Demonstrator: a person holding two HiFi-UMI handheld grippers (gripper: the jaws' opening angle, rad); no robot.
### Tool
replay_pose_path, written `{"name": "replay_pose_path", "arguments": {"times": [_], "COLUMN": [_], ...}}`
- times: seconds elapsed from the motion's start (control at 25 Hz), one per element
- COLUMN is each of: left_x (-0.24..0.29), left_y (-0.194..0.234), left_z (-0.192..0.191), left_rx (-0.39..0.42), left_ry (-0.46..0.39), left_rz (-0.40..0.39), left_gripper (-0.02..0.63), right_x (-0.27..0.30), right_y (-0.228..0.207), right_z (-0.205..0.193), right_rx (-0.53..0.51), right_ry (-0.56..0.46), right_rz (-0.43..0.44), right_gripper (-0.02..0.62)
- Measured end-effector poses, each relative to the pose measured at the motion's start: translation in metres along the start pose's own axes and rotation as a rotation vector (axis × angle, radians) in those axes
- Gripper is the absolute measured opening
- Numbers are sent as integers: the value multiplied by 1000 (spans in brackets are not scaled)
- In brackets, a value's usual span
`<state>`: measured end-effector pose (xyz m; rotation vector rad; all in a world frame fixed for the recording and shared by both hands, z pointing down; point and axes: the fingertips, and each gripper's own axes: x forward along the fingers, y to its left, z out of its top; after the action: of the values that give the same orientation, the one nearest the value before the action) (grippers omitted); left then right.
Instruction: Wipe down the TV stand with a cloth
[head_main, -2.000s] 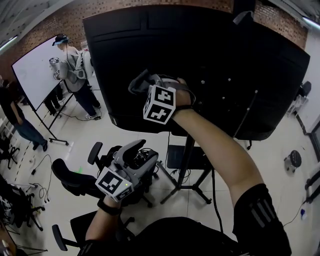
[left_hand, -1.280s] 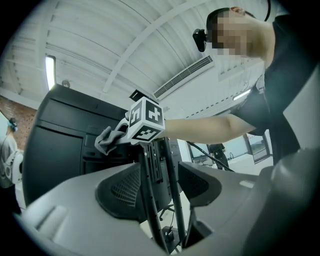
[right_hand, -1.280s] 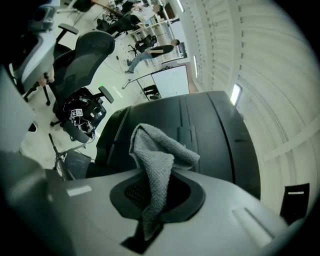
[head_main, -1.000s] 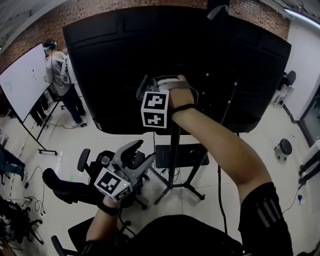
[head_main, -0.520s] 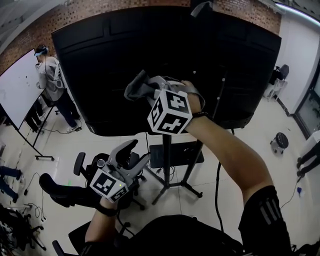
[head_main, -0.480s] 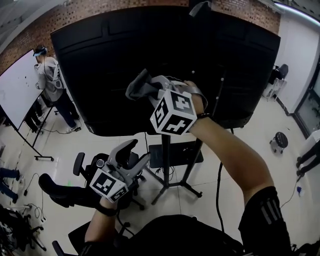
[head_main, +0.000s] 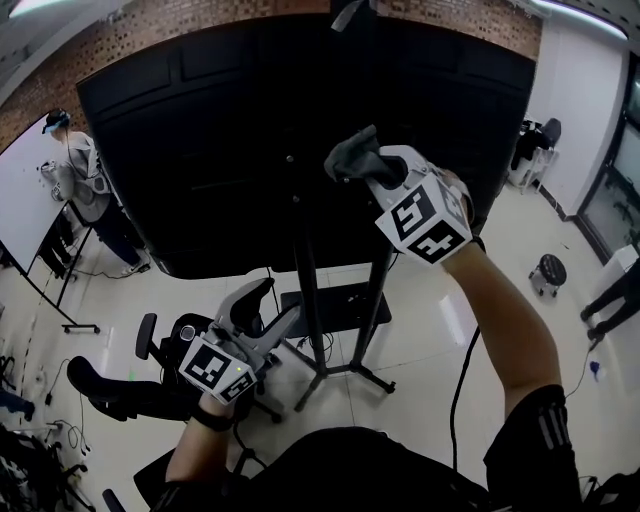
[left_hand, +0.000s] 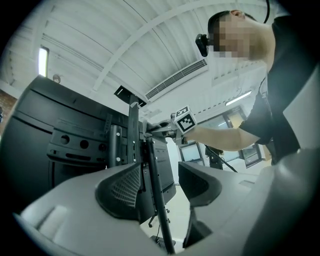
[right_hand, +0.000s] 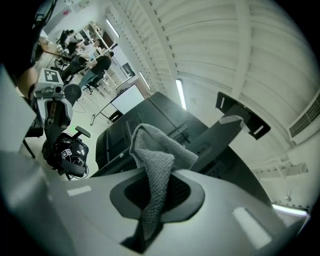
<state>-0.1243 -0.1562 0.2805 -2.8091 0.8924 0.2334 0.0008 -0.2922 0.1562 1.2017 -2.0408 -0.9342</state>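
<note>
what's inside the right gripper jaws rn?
A grey cloth, pinched in the right gripper, whose jaws are shut on it; its bunched top sticks out above them. How far it runs down between the jaws is covered.

Brick wall (head_main: 150, 18), glossy white floor (head_main: 420, 330)

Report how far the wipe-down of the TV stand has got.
Done: the grey cloth is picked up and clamped in the right tool. In hand: that tool is raised near the upper part of the TV stand, behind the black screen panel; whether the cloth touches cannot be told. Left: nothing shows wiped areas, so probably most of the stand. The left tool is open, empty and held low.
</note>
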Motion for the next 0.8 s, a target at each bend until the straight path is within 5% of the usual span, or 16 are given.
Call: {"name": "replay_pose_path", "arguments": {"times": [0.44,0.8], "left_x": [39,50], "left_y": [-27,-39], "left_z": [3,-7], "left_rx": [19,15], "left_ry": [6,35], "left_rz": [-22,2], "left_gripper": [261,259], "right_x": [-22,-4], "right_y": [-62,-55], "right_z": [-69,-106], "right_rx": [80,101], "right_ry": [64,85], "right_rz": [-60,-11], "right_gripper": [29,29]}}
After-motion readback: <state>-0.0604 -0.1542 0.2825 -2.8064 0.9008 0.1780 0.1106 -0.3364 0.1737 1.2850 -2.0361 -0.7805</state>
